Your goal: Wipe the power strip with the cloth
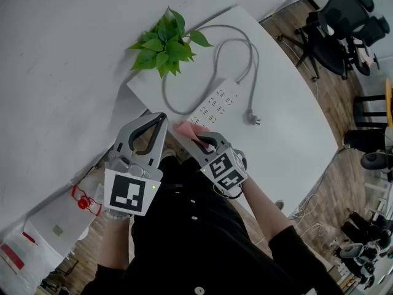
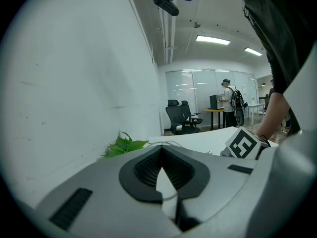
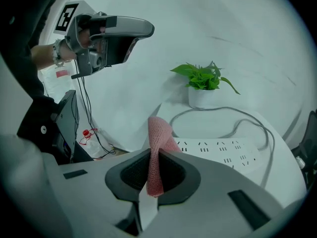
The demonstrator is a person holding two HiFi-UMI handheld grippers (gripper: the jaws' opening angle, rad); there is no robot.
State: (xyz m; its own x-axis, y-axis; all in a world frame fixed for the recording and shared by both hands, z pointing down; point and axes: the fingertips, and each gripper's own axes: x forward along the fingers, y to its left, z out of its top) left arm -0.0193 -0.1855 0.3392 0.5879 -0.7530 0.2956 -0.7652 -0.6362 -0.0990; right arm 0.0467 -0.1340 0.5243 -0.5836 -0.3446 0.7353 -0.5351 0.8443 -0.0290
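While white power strip (image 1: pixel 216 99) lies on table (image 1: pixel 288 121) at 12 o'clock, right gripper (image 1: pixel 204 141) clamps pink cloth (image 1: pixel 186 129) just beside strip's near end; left gripper (image 1: pixel 161 118), at its 9 o'clock, jaws closed, empty.

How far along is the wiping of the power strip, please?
Done: the pink cloth is picked up, clamped in the right hand-held gripper. In hand: it hovers by the power strip's near end; contact unclear. Left: the whole wipe. The left hand-held gripper is shut, empty.
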